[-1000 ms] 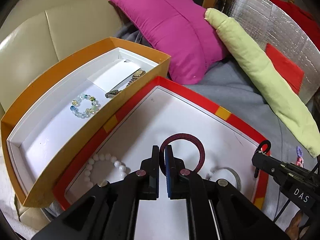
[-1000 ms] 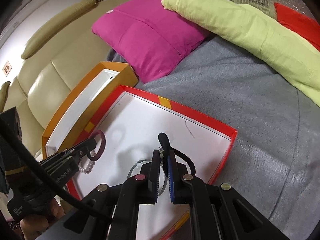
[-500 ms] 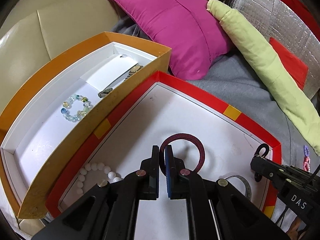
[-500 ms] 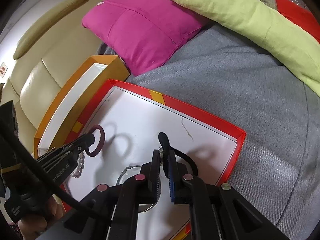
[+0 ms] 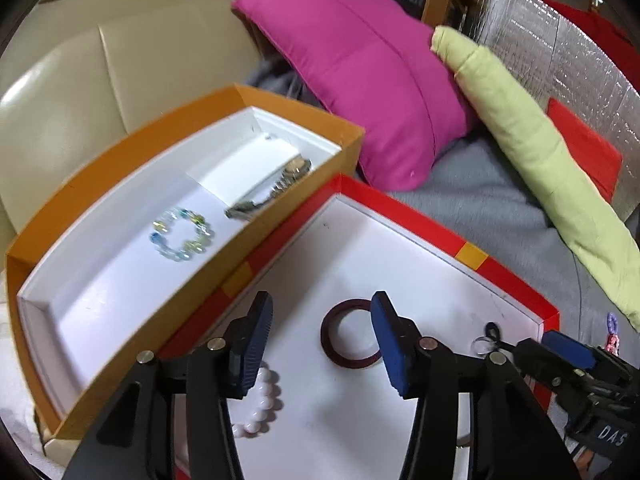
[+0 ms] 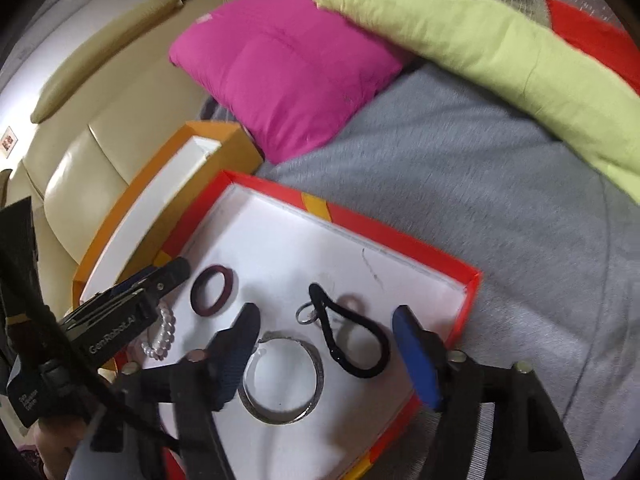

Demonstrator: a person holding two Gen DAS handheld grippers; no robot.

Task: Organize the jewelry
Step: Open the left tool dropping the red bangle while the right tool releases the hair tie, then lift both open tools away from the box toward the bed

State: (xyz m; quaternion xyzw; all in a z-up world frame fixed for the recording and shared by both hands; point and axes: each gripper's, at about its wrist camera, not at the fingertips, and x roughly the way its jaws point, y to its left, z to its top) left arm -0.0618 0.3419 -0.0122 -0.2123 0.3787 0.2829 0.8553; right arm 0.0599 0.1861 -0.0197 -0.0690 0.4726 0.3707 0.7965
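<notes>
A red-rimmed white tray point(image 5: 508, 280) point(image 6: 392, 228) holds a dark maroon bangle point(image 5: 349, 334) point(image 6: 212, 290), a white pearl bracelet point(image 5: 260, 404) point(image 6: 160, 336), a silver bangle point(image 6: 282, 380) and a black hair tie with a small ring point(image 6: 352, 336) point(image 5: 490, 334). My left gripper point(image 5: 320, 340) is opening above the tray; the maroon bangle lies flat between its spread fingers, untouched. My right gripper point(image 6: 326, 354) is opening too, with the black hair tie and silver bangle lying loose below it. An orange box point(image 5: 120, 148) point(image 6: 132, 208) holds a glass-bead bracelet point(image 5: 182, 234) and a watch point(image 5: 272, 196).
A magenta cushion point(image 5: 372, 80) point(image 6: 280, 60) and a long green bolster point(image 5: 540, 168) point(image 6: 500, 52) lie behind the tray on grey fabric point(image 6: 500, 200). A cream leather sofa point(image 5: 80, 72) is at the left. A small purple trinket point(image 5: 612, 330) lies right of the tray.
Both grippers went from shut to open. The maroon bangle dropped from my left gripper onto the tray, and the black hair tie dropped from my right gripper onto the tray.
</notes>
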